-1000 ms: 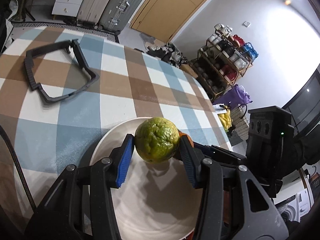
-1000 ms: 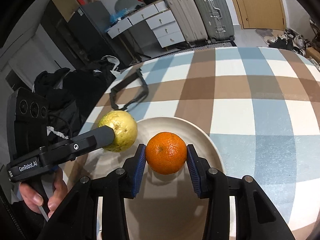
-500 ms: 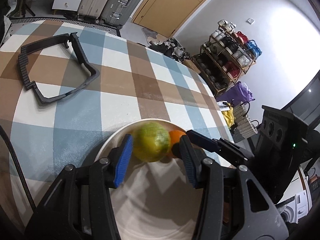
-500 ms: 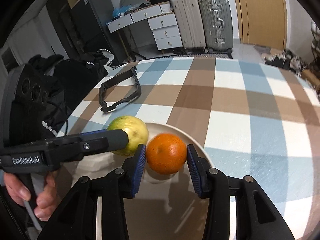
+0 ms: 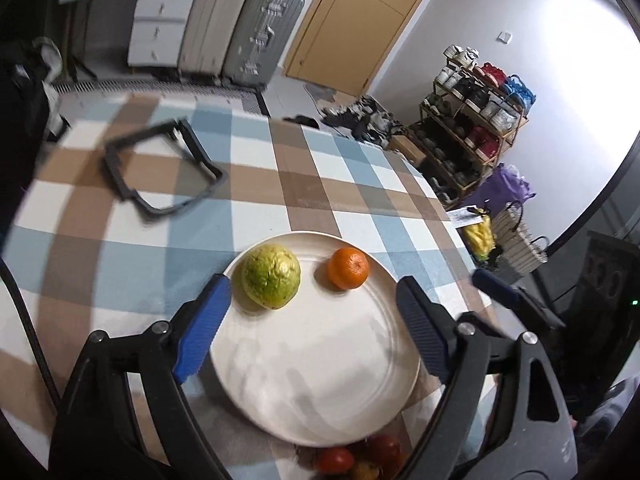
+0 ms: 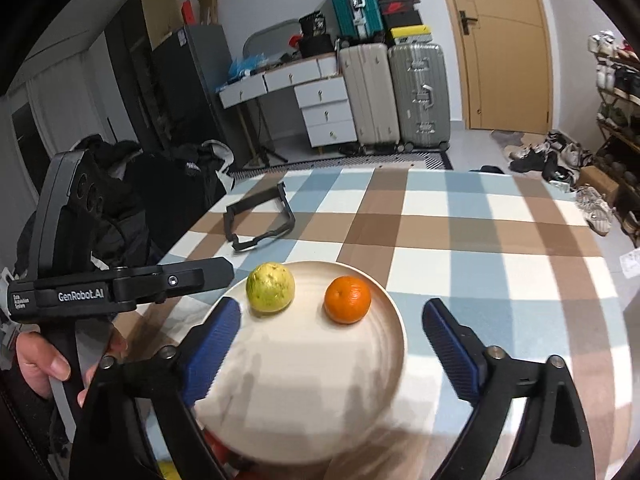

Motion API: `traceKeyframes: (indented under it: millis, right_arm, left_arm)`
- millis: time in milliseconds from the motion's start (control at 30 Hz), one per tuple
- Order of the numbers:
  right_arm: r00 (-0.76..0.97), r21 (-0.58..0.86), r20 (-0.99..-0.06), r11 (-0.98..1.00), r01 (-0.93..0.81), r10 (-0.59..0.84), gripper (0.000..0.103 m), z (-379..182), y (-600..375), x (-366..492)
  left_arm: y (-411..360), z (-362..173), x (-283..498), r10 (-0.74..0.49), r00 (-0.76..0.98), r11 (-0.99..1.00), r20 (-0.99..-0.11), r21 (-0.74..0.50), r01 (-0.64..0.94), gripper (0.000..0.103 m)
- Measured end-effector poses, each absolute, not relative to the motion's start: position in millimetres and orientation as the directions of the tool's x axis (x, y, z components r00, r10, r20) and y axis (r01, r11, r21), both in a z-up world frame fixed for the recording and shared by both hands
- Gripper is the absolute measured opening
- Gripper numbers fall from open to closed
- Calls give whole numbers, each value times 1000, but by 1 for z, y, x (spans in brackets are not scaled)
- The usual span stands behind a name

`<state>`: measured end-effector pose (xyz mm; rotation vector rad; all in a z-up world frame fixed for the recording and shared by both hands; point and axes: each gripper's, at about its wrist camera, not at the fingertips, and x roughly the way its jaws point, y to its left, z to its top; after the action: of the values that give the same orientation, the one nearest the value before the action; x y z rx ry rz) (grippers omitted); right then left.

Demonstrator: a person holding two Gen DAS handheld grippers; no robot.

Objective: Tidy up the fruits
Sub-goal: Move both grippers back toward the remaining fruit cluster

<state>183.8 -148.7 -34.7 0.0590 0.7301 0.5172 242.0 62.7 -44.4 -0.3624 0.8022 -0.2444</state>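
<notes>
guava point(image 5: 271, 276), orange point(image 5: 348, 268): apart on plate point(image 5: 320, 380) | left tool point(image 5: 310, 318): spread wide, empty | right tool point(image 6: 334, 342): spread wide, empty

A table point(image 5: 328, 184) covered in a blue, brown and white checked cloth fills the middle of both views. A cream plate point(image 5: 320, 380) lies on it at lower centre. A black angular plastic frame point(image 5: 160, 172) lies flat toward the upper left. Small red fruits point(image 5: 360, 456) sit on the cloth at the bottom edge, just beside the plate's near rim.
</notes>
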Motion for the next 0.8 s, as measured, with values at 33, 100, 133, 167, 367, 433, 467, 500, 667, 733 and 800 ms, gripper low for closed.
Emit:
traceKeyframes:
  millis: [33,100,133,167,367,433,467,500,667,733,800]
  right_arm:
    - [636,229,-613,876,-425,469,101,-32,-151,178]
    - [667,241,-578,879,-411,470,102,-21,-161,159]
    - [676,247,-567,880,-405,470,102,-17,-164,152]
    - [685,252,-557,882,-399,469,102,-13,-167,143]
    - [735,260,-495,886,-383,463,103,7,-178,100]
    - [748,256,-476,886,-386,463,103,12,-179,89]
    - [758,250,-460,887,-388,462,103,16,-180,79]
    - [763,247,-453,888,-389,461,103,18,-180,74]
    - [783,235,-421,889,-393,458,103,24,-181,44]
    - [784,235,-420,889,-392,457,103,23,-182,35]
    - [787,230,-427,895,-382,446,103,20,-182,26]
  left_arm:
    - [61,-37,233,-331,685,919,-649,-387,77,84]
    - [56,-24,214,-303,708,934,-638,-348,86,84]
    - [53,-17,203,-280,723,944,-631,-319,88,84]
    - [51,-13,195,-271,731,949,-627,-303,91,88]
    - [38,17,141,-206,787,972,-581,-215,96,102]
    - [34,23,126,-192,798,976,-571,-196,95,102]
    - [32,26,118,-187,802,978,-567,-187,96,102]
    - [30,29,111,-180,805,980,-565,-176,95,102]
    - [23,38,74,-154,819,986,-553,-145,88,102]
    - [22,38,60,-156,819,985,-553,-150,86,102]
    - [22,36,51,-151,819,986,-554,-149,81,102]
